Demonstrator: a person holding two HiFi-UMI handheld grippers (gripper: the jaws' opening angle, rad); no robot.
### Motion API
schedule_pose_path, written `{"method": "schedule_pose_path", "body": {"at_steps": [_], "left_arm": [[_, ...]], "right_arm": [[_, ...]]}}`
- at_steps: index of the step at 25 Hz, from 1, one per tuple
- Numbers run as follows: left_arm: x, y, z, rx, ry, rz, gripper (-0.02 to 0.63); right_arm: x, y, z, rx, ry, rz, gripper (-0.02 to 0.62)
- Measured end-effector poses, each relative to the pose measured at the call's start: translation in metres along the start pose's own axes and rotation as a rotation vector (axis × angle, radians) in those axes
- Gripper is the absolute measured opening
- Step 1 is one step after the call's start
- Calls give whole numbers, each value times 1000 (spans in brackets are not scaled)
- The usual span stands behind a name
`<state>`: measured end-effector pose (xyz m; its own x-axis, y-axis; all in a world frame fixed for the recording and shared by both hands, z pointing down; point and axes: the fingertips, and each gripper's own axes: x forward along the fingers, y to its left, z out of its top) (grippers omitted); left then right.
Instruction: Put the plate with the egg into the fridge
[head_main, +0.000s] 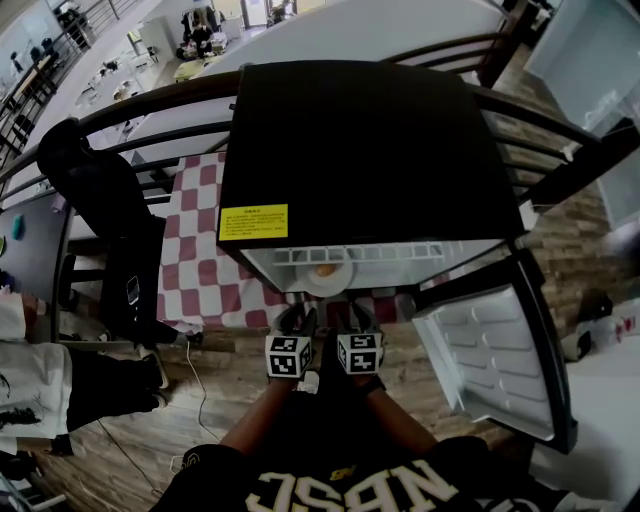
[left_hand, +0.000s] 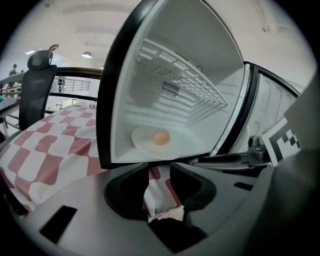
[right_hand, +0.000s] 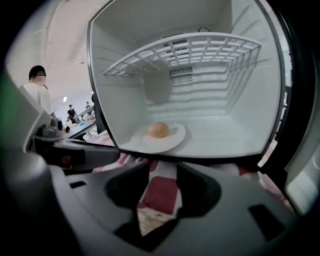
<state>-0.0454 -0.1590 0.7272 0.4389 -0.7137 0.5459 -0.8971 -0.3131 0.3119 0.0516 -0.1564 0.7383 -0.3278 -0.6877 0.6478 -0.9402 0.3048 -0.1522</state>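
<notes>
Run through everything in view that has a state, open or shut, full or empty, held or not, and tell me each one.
Fridge door: swung wide open.
Plate: resting on the fridge floor near the front edge, not held.
Egg: whole, sitting on the plate.
Wire shelf: in place, bare.
Left gripper: open, holding nothing.
Right gripper: open, holding nothing.

On red-and-white checked cloth (head_main: 190, 260): fridge (head_main: 370, 150). On fridge floor (right_hand: 225, 140): plate (right_hand: 177, 135) at front edge, left of centre; egg (right_hand: 158, 130) on plate.
</notes>
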Motion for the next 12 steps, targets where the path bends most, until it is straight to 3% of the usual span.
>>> {"method": "schedule_pose_path", "body": {"at_steps": [3,5,12], "left_arm": [[10,2,-9,-1,33,23,122],[18,2,-11,-13,59,29,25],[37,-1,-7,3,95,20,20]], "right_arm": [[8,4,7,-34,4,8,142],[15,6,10,-54,13,12,104],[32,7,10,-42,45,46,55]]}}
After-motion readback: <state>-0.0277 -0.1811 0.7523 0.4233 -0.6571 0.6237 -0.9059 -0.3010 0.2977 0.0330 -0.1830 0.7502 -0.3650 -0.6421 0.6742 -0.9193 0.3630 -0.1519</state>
